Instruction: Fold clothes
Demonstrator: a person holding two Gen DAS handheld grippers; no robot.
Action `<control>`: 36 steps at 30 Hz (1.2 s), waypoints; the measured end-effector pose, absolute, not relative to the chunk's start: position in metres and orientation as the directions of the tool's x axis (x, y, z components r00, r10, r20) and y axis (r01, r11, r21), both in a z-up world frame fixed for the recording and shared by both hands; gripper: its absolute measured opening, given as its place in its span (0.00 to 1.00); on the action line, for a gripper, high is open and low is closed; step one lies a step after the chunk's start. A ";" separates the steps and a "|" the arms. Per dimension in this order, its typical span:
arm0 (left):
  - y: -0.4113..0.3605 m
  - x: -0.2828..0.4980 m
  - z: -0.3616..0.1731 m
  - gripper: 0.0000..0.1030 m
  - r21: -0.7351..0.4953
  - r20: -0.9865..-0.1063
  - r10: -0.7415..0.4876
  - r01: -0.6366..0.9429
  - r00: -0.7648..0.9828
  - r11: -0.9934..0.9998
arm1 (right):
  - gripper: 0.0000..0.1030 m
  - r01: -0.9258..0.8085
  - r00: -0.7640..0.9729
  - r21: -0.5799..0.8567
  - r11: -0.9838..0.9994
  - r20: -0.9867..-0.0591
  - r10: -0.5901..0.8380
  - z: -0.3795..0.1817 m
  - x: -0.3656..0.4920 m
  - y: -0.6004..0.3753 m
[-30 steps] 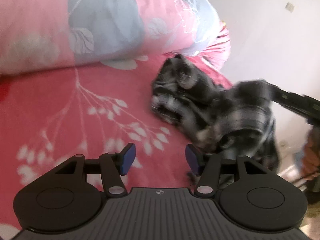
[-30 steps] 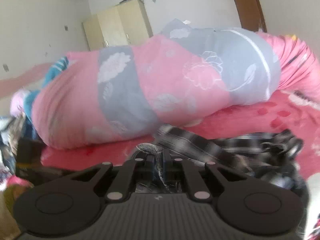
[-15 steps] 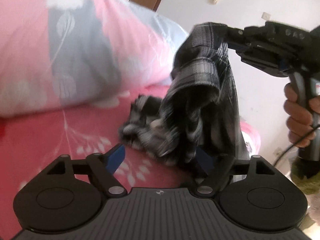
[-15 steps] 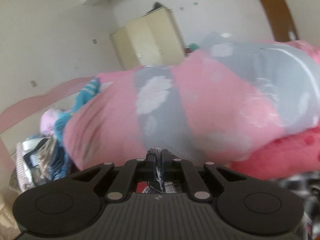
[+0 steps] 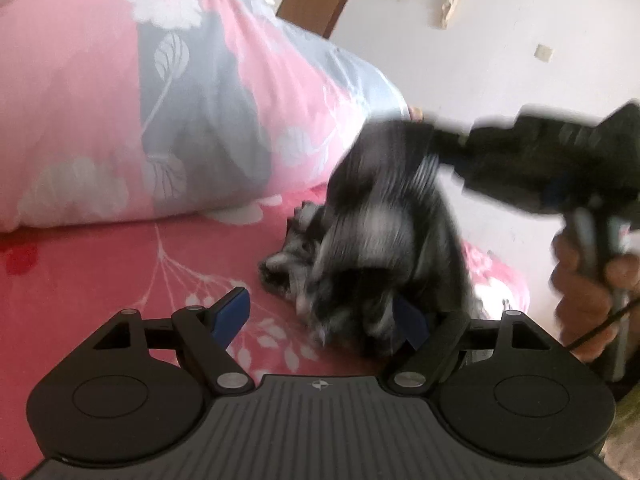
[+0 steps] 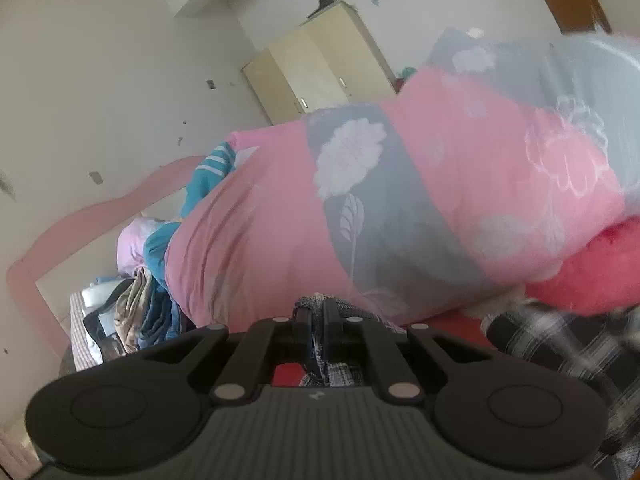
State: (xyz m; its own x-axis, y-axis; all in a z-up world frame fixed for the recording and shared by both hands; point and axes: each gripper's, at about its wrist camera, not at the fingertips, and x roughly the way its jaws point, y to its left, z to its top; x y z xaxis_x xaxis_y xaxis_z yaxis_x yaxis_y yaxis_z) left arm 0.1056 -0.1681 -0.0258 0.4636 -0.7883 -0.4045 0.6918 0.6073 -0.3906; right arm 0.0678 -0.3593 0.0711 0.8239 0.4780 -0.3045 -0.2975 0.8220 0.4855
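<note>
A black-and-white plaid shirt (image 5: 384, 236) hangs bunched above the pink floral bedsheet (image 5: 120, 280), blurred by motion. My right gripper (image 6: 318, 316) is shut on a fold of the plaid shirt (image 6: 316, 336); more of its cloth trails at the lower right. In the left wrist view the right gripper's black body comes in from the right, with a hand (image 5: 588, 280) on its handle. My left gripper (image 5: 320, 316) stands open low over the sheet. Its left blue pad (image 5: 232, 312) is bare. The shirt's lower end hangs between the fingers and covers part of the right pad.
A big rolled pink-and-grey floral quilt (image 5: 160, 120) lies across the back of the bed. Behind it are a pile of clothes (image 6: 132, 312), a pale wardrobe (image 6: 320, 68) and white walls. The bed's right edge runs close to the wall (image 5: 500, 276).
The right gripper lifted the shirt off the bed, then dropped lower and swung right. The left gripper's fingers opened wider, and the hanging cloth now reaches between them.
</note>
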 end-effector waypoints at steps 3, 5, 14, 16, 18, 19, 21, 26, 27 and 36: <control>-0.168 0.109 -0.028 0.77 -0.376 -0.416 -0.769 0.678 0.486 0.631 | 0.05 -0.272 0.805 0.469 0.840 -0.368 0.465 0.059 0.074 -0.355; -0.171 0.116 -0.035 0.77 -0.356 -0.460 -0.727 0.644 0.509 0.677 | 0.05 -0.249 0.786 0.434 0.866 -0.432 0.443 0.049 0.076 -0.349; -0.166 0.143 -0.071 0.74 -0.351 -0.589 -0.632 0.546 0.503 0.761 | 0.75 -0.240 0.730 0.168 0.956 -0.618 0.292 0.029 0.055 -0.323; -0.160 0.148 -0.072 0.74 -0.363 -0.586 -0.632 0.532 0.508 0.765 | 0.85 -0.289 0.716 0.083 0.954 -0.643 0.272 0.028 0.051 -0.313; -0.155 0.149 -0.070 0.74 -0.375 -0.582 -0.630 0.518 0.514 0.769 | 0.88 -0.330 0.700 -0.016 0.944 -0.675 0.233 0.024 0.054 -0.300; -0.152 0.150 -0.070 0.74 -0.381 -0.581 -0.629 0.510 0.517 0.771 | 0.88 -0.347 0.694 -0.071 0.935 -0.690 0.205 0.021 0.056 -0.293; -0.147 0.153 -0.071 0.74 -0.399 -0.579 -0.629 0.493 0.518 0.773 | 0.88 -0.349 0.687 -0.112 0.930 -0.706 0.172 0.015 0.065 -0.287; -0.133 0.154 -0.071 0.74 -0.437 -0.575 -0.633 0.459 0.519 0.773 | 0.37 -0.341 0.668 -0.190 0.921 -0.738 0.095 0.000 0.089 -0.275; -0.130 0.153 -0.070 0.74 -0.440 -0.574 -0.633 0.456 0.520 0.774 | 0.29 -0.340 0.663 -0.205 0.918 -0.744 0.079 -0.002 0.093 -0.272; -0.061 0.122 -0.067 0.74 -0.532 -0.553 -0.617 0.333 0.559 0.778 | 0.11 -0.291 0.690 0.293 0.911 -0.595 0.412 0.076 0.097 -0.304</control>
State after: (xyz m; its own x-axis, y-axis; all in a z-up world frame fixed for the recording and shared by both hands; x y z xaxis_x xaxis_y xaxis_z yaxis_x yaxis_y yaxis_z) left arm 0.1223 -0.0615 -0.0673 0.5590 -0.6174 -0.5534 0.3328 0.7784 -0.5322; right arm 0.0972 -0.3035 0.0757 0.6899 0.4121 -0.5952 -0.2912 0.9107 0.2931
